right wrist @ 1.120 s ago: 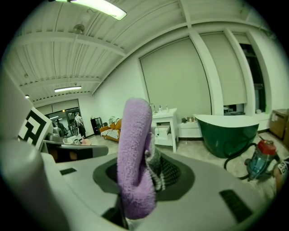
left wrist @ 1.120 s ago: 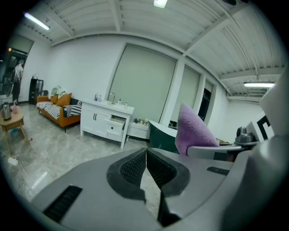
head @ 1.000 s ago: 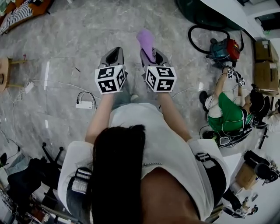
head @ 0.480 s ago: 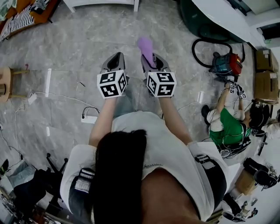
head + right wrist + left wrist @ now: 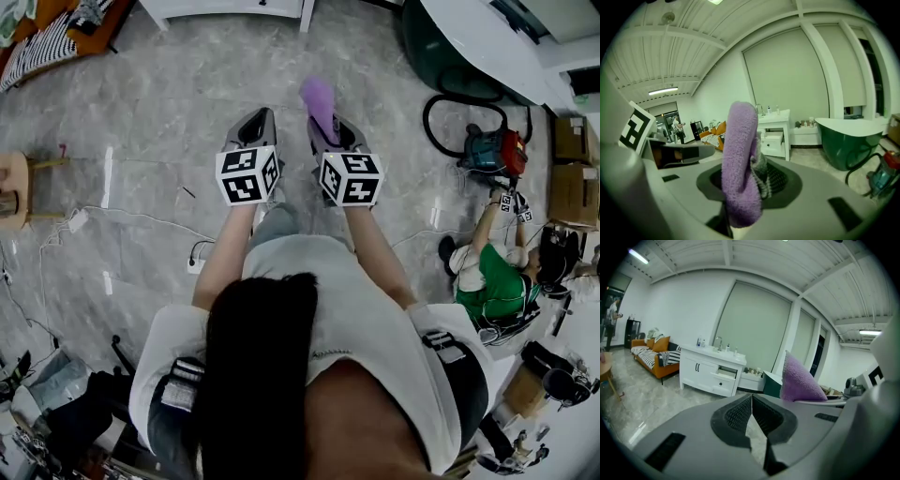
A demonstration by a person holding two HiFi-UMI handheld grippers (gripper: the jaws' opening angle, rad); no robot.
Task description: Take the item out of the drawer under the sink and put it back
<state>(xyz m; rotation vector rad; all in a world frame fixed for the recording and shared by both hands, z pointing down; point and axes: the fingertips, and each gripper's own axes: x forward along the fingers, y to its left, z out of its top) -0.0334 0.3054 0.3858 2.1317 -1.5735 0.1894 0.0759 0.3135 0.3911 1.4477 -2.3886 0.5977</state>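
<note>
Right gripper [image 5: 330, 133] fingers clamp the purple cloth [image 5: 318, 97], up in the air over the marble floor [image 5: 141, 112], well apart from the white sink cabinet [image 5: 710, 373]; left gripper [image 5: 255, 127] fingers sit pinched together, nothing between.
</note>
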